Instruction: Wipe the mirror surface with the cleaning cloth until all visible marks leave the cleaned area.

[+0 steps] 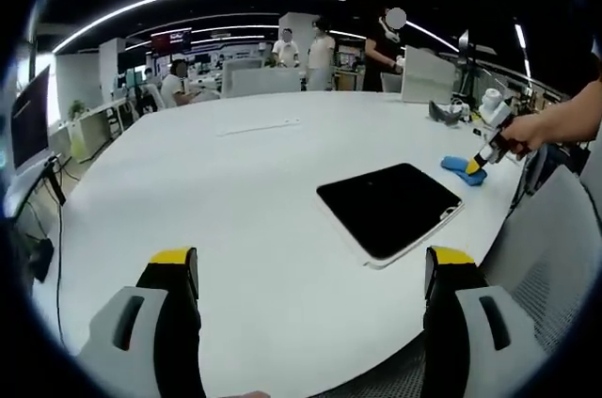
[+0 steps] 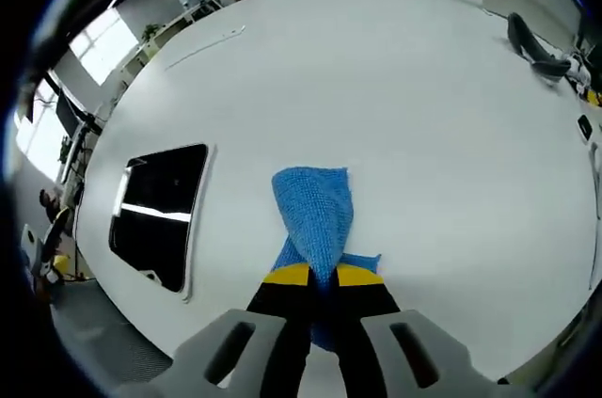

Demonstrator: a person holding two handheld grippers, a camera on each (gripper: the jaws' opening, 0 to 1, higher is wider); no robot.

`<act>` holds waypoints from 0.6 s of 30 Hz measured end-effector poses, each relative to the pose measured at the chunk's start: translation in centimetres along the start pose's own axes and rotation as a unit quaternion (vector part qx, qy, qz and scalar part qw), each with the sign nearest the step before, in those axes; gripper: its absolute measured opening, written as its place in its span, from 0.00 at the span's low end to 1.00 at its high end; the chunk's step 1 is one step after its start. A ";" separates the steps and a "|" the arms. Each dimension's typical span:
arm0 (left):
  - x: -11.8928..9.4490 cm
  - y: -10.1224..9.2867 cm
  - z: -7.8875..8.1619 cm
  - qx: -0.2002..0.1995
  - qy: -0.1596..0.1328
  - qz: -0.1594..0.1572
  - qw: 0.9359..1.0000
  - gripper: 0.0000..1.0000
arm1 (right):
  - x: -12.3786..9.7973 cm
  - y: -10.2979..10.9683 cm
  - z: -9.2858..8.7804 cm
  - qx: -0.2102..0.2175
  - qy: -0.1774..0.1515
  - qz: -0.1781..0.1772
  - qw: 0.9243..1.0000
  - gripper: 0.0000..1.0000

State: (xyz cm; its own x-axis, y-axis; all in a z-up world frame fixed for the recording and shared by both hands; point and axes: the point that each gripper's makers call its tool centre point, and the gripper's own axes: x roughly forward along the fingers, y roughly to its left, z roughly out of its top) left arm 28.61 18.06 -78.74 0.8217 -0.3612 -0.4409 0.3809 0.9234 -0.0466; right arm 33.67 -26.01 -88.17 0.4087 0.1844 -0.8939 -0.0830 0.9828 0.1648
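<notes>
Left gripper view is looking across a white worktop (image 1: pixel 235 191) with the left gripper (image 1: pixel 310 271) hovering low, jaws standing well apart and gripping nothing. Mirror (image 1: pixel 390 208) — dark, white-framed — is lying flat on the worktop ahead and to the right. Beyond it a hand (image 1: pixel 527 132) is bringing the right gripper (image 1: pixel 478 165) down onto the blue cleaning cloth (image 1: pixel 463 168), well apart from the mirror. Right gripper view is showing the right gripper (image 2: pixel 323 276) with jaws pinched together on the cleaning cloth (image 2: pixel 315 214), cloth bunching up between the yellow tips, mirror (image 2: pixel 158 214) sitting off to the left — not touching the cloth. People are standing at far desks.
</notes>
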 end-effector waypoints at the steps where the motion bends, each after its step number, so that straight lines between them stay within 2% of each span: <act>1: -0.3 0.5 0.7 -0.030 -0.015 0.015 0.999 0.99 | 0.1 0.0 0.1 -0.006 0.000 0.000 1.000 0.02; 3: -0.8 0.9 1.7 -0.040 -0.034 0.026 0.998 0.99 | 0.0 -0.1 0.1 -0.012 0.002 0.002 1.000 0.02; 4: -0.9 0.9 1.8 -0.034 -0.033 0.026 0.999 0.99 | -0.1 0.0 0.0 -0.014 0.002 0.004 1.000 0.02; 6: -1.1 0.3 2.6 -0.036 -0.042 0.021 0.998 0.99 | -0.1 0.1 0.0 -0.057 -0.005 0.017 0.998 0.02; 7: -1.1 0.2 2.7 -0.034 -0.042 0.021 0.998 0.99 | -0.1 0.0 -0.1 -0.044 -0.006 0.014 0.999 0.02; 10: -0.7 -0.4 2.8 -0.031 -0.037 0.016 0.999 0.99 | -0.3 0.1 -0.1 -0.035 -0.010 0.022 0.999 0.02; 13: 0.0 -0.6 1.7 -0.029 -0.023 0.014 0.999 0.99 | -0.4 0.2 -0.1 -0.036 -0.016 0.026 0.999 0.04; 14: 0.2 -0.8 1.1 -0.025 -0.017 0.010 0.999 0.99 | -0.6 0.3 0.0 -0.039 -0.021 0.032 0.998 0.07; 15: 0.3 -0.9 0.6 -0.024 -0.007 0.007 1.000 0.99 | -0.8 0.5 0.1 -0.042 -0.028 0.038 0.998 0.15; 18: 0.1 -0.7 0.9 -0.029 -0.013 0.009 0.999 0.99 | -1.9 0.9 0.8 -0.077 -0.063 0.054 0.994 0.39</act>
State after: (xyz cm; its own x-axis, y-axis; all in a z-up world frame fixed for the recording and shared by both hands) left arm 28.81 17.30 -77.95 0.8392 -0.3476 -0.4182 0.3419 0.9353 -0.0913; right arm 33.61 -25.50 -86.01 0.4996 0.2980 -0.8134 -0.2666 0.9463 0.1829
